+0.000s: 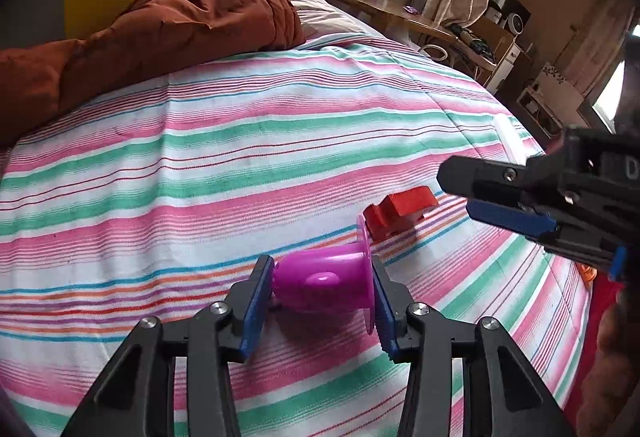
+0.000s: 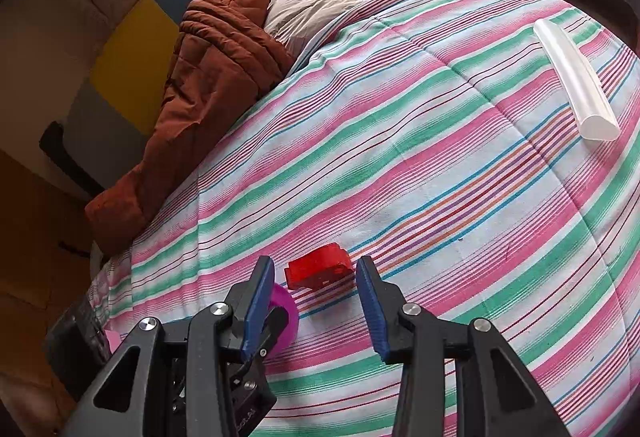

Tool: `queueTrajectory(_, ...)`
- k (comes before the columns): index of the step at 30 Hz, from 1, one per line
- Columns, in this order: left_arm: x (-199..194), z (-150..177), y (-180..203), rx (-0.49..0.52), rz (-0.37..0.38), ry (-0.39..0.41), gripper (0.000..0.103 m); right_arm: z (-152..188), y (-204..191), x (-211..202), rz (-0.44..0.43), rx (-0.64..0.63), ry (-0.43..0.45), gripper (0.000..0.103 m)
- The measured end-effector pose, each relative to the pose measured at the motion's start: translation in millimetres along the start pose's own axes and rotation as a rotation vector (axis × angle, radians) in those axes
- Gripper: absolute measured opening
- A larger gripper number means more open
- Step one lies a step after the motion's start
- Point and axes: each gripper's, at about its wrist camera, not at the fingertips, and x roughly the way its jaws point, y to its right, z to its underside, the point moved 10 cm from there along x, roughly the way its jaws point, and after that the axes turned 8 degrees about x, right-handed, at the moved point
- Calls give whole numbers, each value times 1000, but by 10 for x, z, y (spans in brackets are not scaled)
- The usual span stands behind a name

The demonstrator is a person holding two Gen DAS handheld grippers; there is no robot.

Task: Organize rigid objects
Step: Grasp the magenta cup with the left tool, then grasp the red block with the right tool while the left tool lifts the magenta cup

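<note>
The left tongs (image 1: pixel 320 293) have their blue pads against both ends of the purple cup (image 1: pixel 320 287), which lies on its side on the striped bedspread (image 1: pixel 240 157): the left pad meets the closed base, the right pad sits at the flared rim. They look to be pinching it. To do this step well, I judge the squeeze should stay along the cup's length, since the rim is thin and could slip off the pad; lifting straight up would keep it from dragging on the cloth or nudging the red block (image 1: pixel 400 211) just beyond its rim.

The right tongs (image 2: pixel 316 301) are spread, with nothing between them; the red block (image 2: pixel 320 269) lies just past their tips, apart from both pads.

By count: one purple cup, one red block, and one white tube (image 2: pixel 574 77) far off toward the right of the bed. A brown quilt (image 1: pixel 160 21) is bunched at the far left.
</note>
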Motion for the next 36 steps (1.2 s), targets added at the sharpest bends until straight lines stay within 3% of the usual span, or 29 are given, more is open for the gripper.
queueTrajectory(9,-445,516,-71,-47,-51,4,46,-25,78,49,-11,38,-8,43)
queueTrajectory(12,-608,727,-114,-88,-60,2,46,-16,35,58,-29,32,-10,48)
queueTrajectory(23,-1179,1172,-168,-110,-93,48,45,96,-174,324,144,-264,13,54)
queueTrajectory(35,-1667,1341,-195,-140,-120,106,45,193,-154,593,243,-394,-20,54)
queueTrajectory(36,-1703,1351,-196,-140,-127,110,45,192,-172,605,244,-412,-11,49)
